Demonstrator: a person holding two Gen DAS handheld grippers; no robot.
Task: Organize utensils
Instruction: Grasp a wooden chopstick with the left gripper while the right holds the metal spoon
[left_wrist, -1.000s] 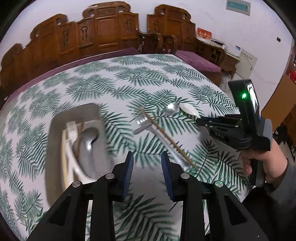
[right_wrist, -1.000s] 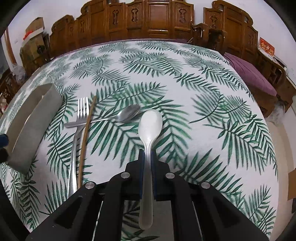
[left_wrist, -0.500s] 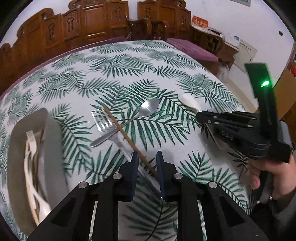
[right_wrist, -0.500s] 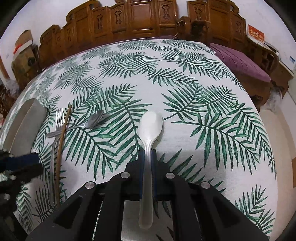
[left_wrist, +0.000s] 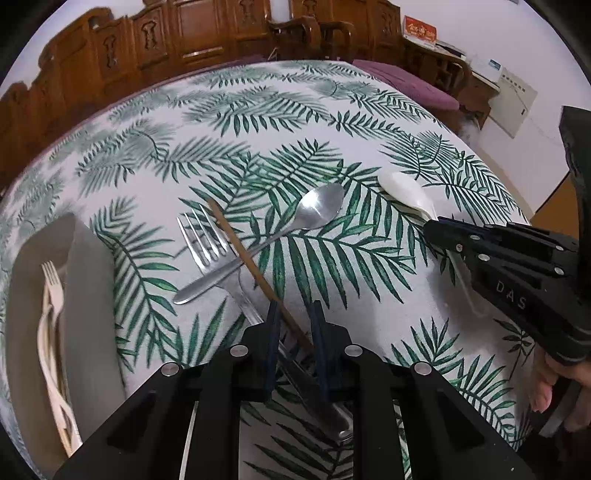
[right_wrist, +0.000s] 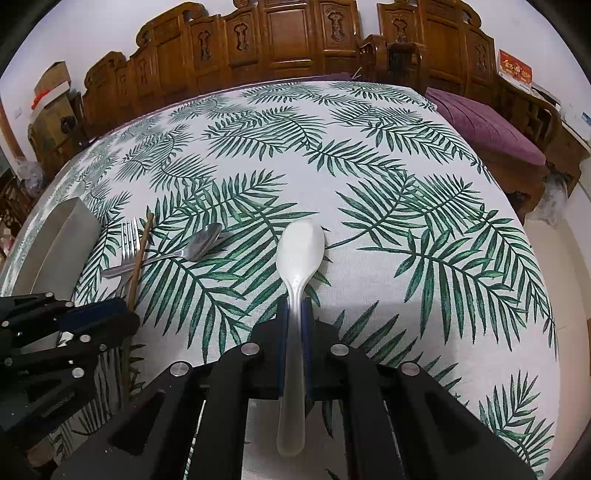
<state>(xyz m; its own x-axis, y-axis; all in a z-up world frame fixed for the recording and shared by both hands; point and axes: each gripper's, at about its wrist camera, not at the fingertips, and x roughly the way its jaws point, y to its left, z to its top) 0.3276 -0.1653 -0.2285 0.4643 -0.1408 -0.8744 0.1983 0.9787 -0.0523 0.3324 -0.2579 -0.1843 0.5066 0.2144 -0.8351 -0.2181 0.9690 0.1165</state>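
My right gripper (right_wrist: 294, 314) is shut on the handle of a white plastic spoon (right_wrist: 300, 247), bowl pointing forward; it also shows in the left wrist view (left_wrist: 404, 190). My left gripper (left_wrist: 294, 317) is open, its jaws narrowly apart on either side of a brown chopstick (left_wrist: 243, 254) and a metal fork's handle (left_wrist: 207, 240). A metal spoon (left_wrist: 317, 210) lies across the fork and chopstick. The grey tray (left_wrist: 88, 280) at the left holds white plastic utensils (left_wrist: 50, 295).
The table wears a white cloth with green fern print (right_wrist: 406, 221). Carved wooden chairs (right_wrist: 295, 40) line the far side. A purple cushioned seat (right_wrist: 487, 129) stands at the right. The left gripper shows in the right wrist view (right_wrist: 92, 317).
My left gripper has moved right from the tray to the chopstick and fork, and its jaws have narrowed around them. My right gripper still holds the white spoon.
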